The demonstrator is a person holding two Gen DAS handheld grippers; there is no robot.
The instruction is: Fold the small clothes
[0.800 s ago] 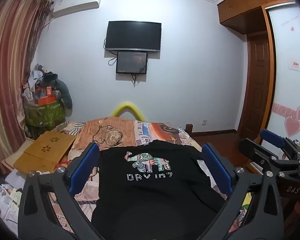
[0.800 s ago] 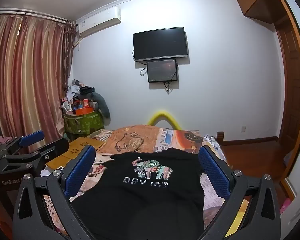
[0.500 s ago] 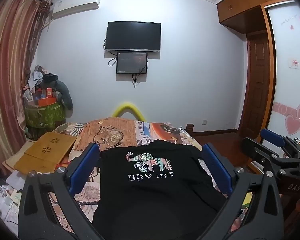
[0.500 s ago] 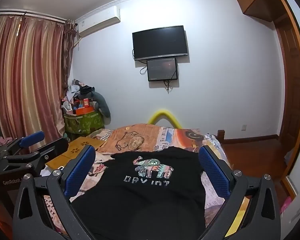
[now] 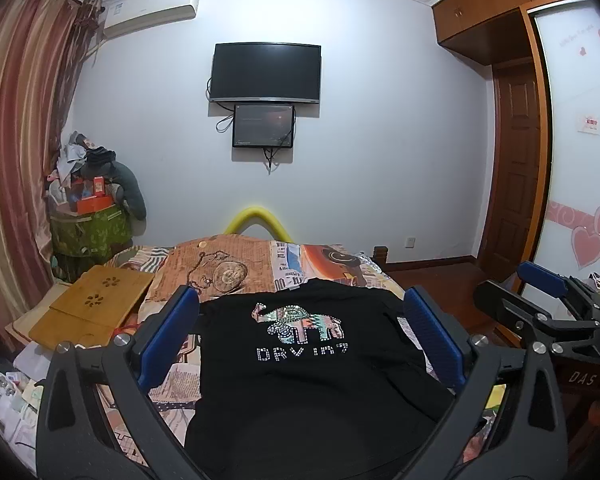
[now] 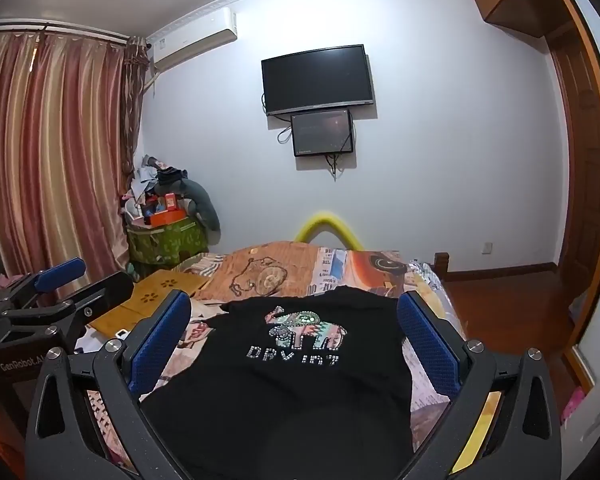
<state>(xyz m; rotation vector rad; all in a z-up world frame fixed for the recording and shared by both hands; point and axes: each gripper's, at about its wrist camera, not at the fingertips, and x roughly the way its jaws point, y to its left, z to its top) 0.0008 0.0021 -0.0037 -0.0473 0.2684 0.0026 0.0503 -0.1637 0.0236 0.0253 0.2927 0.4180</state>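
A black T-shirt [image 5: 300, 384] with a patterned elephant print and studded letters lies flat, front up, on the bed; it also shows in the right wrist view [image 6: 292, 384]. My left gripper [image 5: 300, 312] is open and empty, held above the shirt's near end. My right gripper [image 6: 294, 312] is open and empty, also above the shirt's near end. The right gripper shows at the right edge of the left wrist view [image 5: 540, 304]; the left gripper shows at the left edge of the right wrist view [image 6: 56, 292].
The bed has a patterned orange cover [image 5: 236, 256]. A wooden lap tray [image 5: 92, 304] lies at the bed's left. A green basket piled with clutter [image 5: 88, 224] stands by the curtains. A wardrobe and door [image 5: 516, 184] are on the right.
Both views have shifted very slightly; the shirt lies as before and both grippers stay open.
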